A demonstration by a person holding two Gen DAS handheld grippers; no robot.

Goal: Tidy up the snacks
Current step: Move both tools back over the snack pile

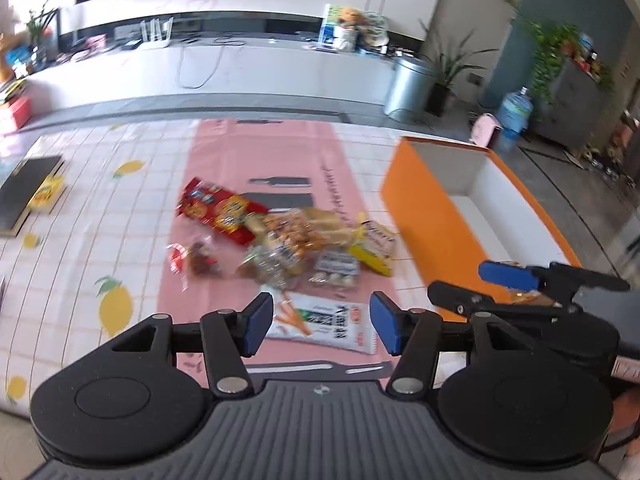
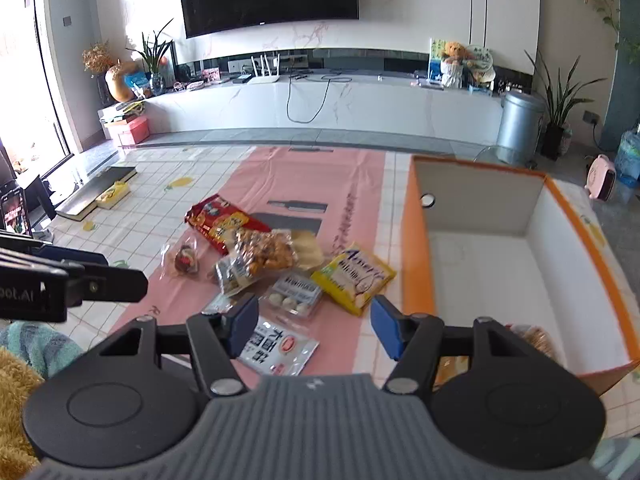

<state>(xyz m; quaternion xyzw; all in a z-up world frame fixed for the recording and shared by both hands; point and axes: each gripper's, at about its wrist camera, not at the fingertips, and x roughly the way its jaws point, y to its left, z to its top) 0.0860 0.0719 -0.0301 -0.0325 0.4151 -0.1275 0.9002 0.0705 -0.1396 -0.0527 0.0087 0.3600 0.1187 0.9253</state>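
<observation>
A pile of snack packets lies on the pink mat: a red biscuit pack (image 1: 220, 210) (image 2: 224, 220), a clear bag of golden puffs (image 1: 292, 236) (image 2: 260, 258), a yellow packet (image 1: 374, 244) (image 2: 354, 276), a white carrot-print packet (image 1: 324, 322) (image 2: 276, 344) and a small clear pack of white balls (image 2: 292, 294). An orange box (image 1: 432, 216) (image 2: 416, 248), white inside, stands to the right. My left gripper (image 1: 322, 322) is open over the white packet. My right gripper (image 2: 312, 326) is open beside the box; it also shows in the left wrist view (image 1: 508, 280).
A snack (image 2: 536, 340) lies in the box's near corner. A dark book (image 1: 24, 192) and a yellow packet (image 1: 46, 194) lie far left on the lemon-print cloth (image 1: 112, 216). A metal bin (image 2: 520, 126) stands beyond the table.
</observation>
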